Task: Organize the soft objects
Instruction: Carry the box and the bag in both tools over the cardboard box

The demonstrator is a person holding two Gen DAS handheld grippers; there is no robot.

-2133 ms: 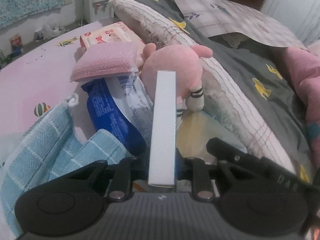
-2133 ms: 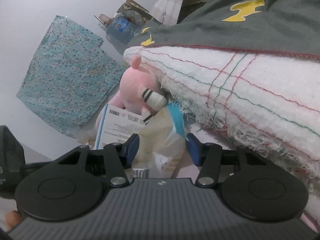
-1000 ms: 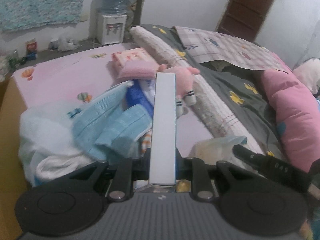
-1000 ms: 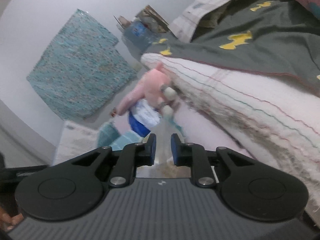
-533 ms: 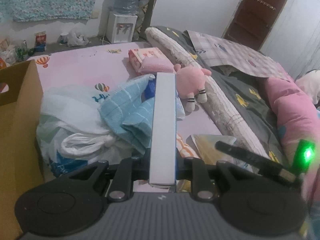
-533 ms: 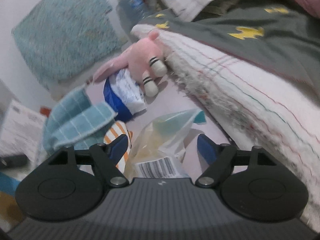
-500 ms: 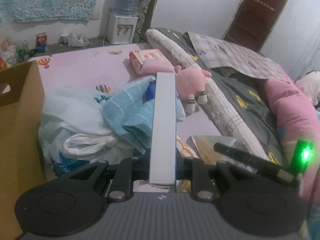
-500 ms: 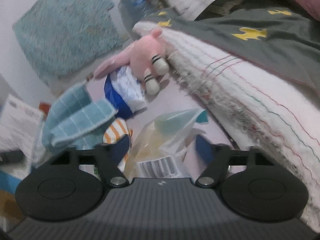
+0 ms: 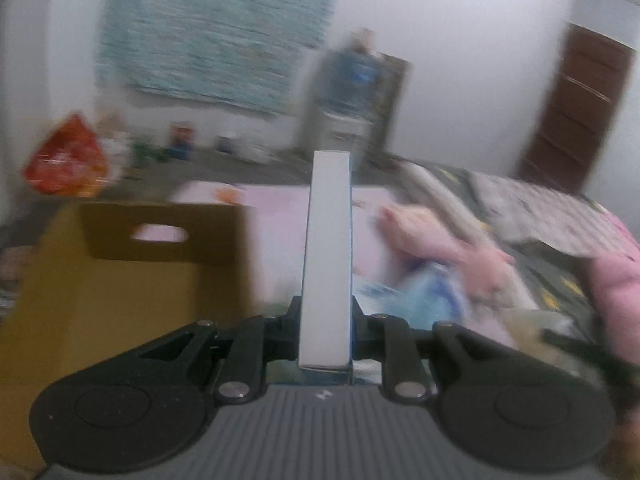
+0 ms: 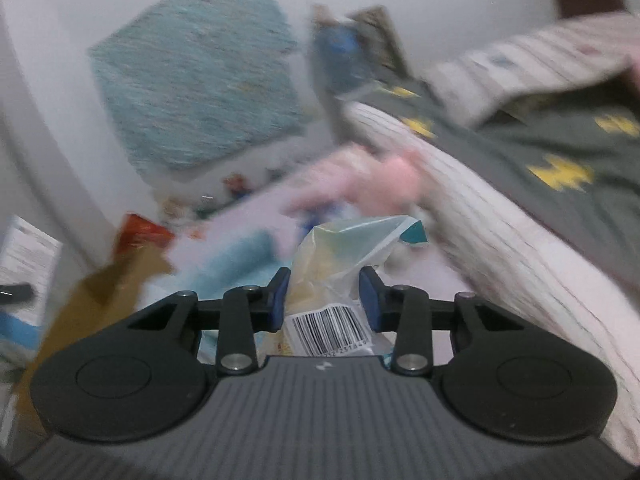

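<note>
Cardboard box [image 9: 120,276]: seen whole, left of the white carton [image 9: 327,256], only by the left wrist.
Left gripper [image 9: 326,326]: clamped on that flat carton.
Right gripper [image 10: 325,300]: closed around a crinkled clear bag [image 10: 340,264], barcode shown only here.

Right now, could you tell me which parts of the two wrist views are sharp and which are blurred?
Left wrist view: the left gripper and the white box clamped in it are crisp; the cardboard box, pink plush and door are motion-smeared. Right wrist view: the right gripper and the bag with its barcode are sharp; the blanket and wall cloth are streaked.
</note>
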